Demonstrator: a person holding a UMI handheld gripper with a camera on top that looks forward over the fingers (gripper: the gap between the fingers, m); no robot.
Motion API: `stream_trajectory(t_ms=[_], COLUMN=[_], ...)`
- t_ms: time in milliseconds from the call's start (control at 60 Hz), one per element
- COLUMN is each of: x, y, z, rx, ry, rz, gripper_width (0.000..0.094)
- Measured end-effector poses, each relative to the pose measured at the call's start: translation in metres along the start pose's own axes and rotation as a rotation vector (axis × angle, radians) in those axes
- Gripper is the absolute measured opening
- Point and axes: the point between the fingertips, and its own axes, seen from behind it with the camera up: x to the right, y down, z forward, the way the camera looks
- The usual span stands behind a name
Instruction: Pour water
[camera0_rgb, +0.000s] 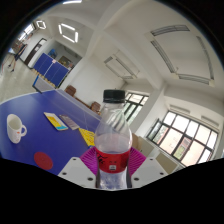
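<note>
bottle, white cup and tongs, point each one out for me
bottle (114, 135): gripper view, clear body below the cap
white cup (16, 127): gripper view, its side wall
tongs (113, 172): gripper view, midway between the tips, gripping the bottle

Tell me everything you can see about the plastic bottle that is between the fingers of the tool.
The bottle is clear plastic with a dark screw cap, still closed, and a red label band low on its body. It looks upright, slightly tilted in this view. Whether it holds water cannot be told. It sits between the two fingers of the tool, whose pink pads press its lower body at both sides, so it looks gripped. Its base is hidden. Behind it lies a blue table.
</note>
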Motion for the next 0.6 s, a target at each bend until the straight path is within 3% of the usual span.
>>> stream_trajectory(t_ms=[83,200,333,450,600], x=[0.025,0.011,-0.071,-0.162,-0.232], y=[-0.055,-0.151,-0.214,-0.209,-0.184], z=[0.031,0.054,0.051,0.047,0.04], rx=[0.11,0.333,0.583,0.745,0.8], ry=[0.099,0.176,0.146,0.097,0.042], rz=[-0.248,-0.667,-1.092,-1.394,-1.606], gripper_width=[0.0348,0.0344,0.0345,0.0343,0.0344])
